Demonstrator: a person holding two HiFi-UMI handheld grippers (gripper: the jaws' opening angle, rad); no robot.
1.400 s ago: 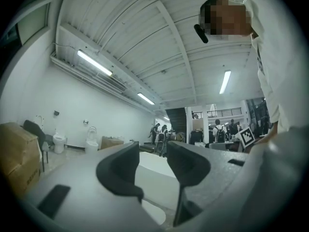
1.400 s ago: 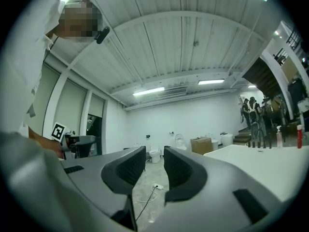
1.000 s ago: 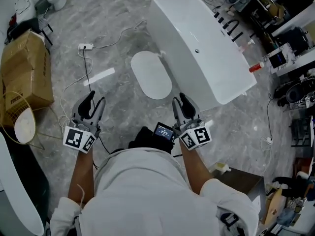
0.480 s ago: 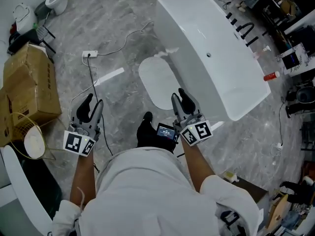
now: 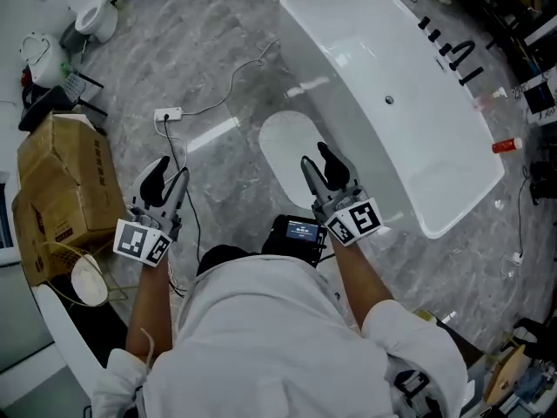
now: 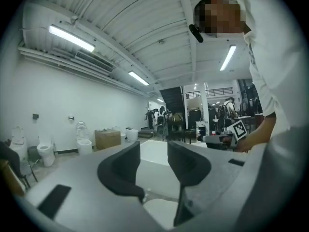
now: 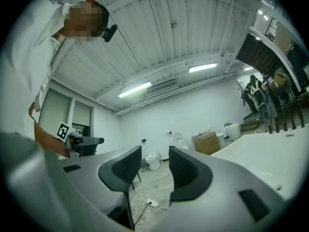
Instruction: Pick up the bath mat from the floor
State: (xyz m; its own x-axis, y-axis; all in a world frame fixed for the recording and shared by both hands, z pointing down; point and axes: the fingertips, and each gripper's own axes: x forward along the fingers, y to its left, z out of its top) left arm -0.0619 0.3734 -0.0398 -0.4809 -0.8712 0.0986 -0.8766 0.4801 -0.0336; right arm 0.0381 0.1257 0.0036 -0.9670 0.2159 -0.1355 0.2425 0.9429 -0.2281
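Note:
The bath mat (image 5: 291,146) is a white oval lying flat on the grey floor against the long side of the white bathtub (image 5: 452,185). My right gripper (image 5: 318,162) hovers over the mat's near right edge. It is open, its jaws have just been opening, and nothing is between them. My left gripper (image 5: 168,178) is held out over bare floor left of the mat, open and empty, its jaws a little wider than before. In the left gripper view the mat (image 6: 159,211) shows low between the jaws, with the bathtub (image 6: 153,151) behind. The right gripper view shows no mat.
A cardboard box (image 5: 65,185) and a white round basket (image 5: 87,290) stand at the left. A power strip (image 5: 167,113) with its cable lies on the floor beyond my left gripper. A toilet (image 5: 94,20) is at the far left. A red bottle (image 5: 505,145) lies beside the tub.
The person has walked forward with both grippers. The mat and the tub have drawn closer, and the right gripper now overlaps the mat's near edge. Both grippers are still empty.

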